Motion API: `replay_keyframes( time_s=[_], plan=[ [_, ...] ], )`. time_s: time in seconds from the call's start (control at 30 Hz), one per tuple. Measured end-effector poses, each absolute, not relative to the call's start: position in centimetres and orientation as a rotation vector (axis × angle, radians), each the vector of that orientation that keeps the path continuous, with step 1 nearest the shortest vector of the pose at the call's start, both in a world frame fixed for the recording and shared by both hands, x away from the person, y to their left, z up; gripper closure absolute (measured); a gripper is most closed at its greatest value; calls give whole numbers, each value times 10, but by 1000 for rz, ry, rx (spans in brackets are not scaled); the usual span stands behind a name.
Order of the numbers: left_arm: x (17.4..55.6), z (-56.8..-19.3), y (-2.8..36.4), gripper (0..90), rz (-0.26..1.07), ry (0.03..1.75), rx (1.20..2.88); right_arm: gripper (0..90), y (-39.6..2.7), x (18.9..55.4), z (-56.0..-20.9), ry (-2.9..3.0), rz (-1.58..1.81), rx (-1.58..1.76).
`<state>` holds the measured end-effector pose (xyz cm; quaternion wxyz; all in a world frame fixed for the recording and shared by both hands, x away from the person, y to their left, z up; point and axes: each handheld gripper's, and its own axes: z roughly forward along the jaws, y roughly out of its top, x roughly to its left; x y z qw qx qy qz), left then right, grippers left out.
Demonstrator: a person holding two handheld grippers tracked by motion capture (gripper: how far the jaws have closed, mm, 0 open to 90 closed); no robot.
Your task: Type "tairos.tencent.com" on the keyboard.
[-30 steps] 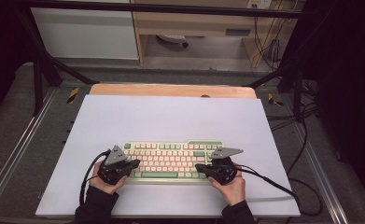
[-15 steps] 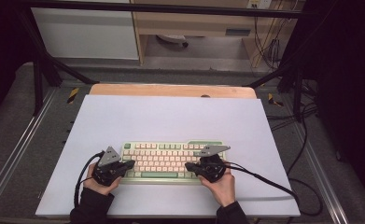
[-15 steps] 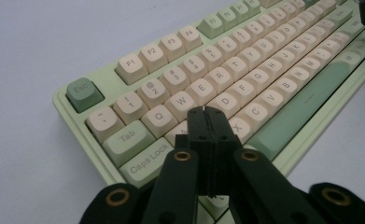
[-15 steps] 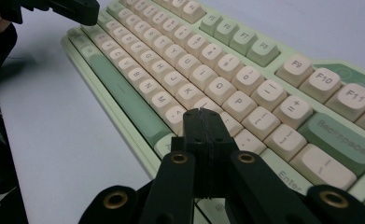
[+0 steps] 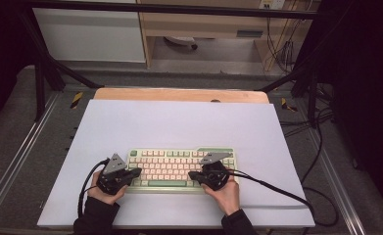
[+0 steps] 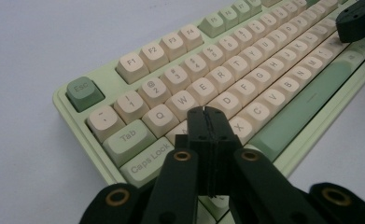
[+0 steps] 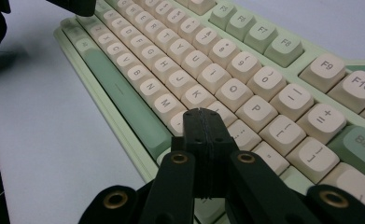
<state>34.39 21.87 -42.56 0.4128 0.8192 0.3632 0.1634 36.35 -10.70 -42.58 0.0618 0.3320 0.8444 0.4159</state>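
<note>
On the table (image 5: 130,122), one keyboard (image 5: 179,169), two grippers (image 5: 135,174) (image 5: 193,175), fingers (image 6: 203,135) closed, empty.

Keyboard (image 5: 179,169) on mat (image 5: 179,122), left gripper (image 5: 136,173) and right gripper (image 5: 193,175) over its ends

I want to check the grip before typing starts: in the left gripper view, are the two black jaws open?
No, the left gripper has its jaws pressed flat together, with nothing between them, above the keyboard.
</note>
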Motion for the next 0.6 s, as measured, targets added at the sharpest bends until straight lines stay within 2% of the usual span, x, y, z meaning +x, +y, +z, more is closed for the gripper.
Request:
replay_keyframes(
  time_s=[0.6],
  plan=[
    [344,-426,218,897,411,908,2062,900,-105,364,-432,2571,1231,998]
  ],
)
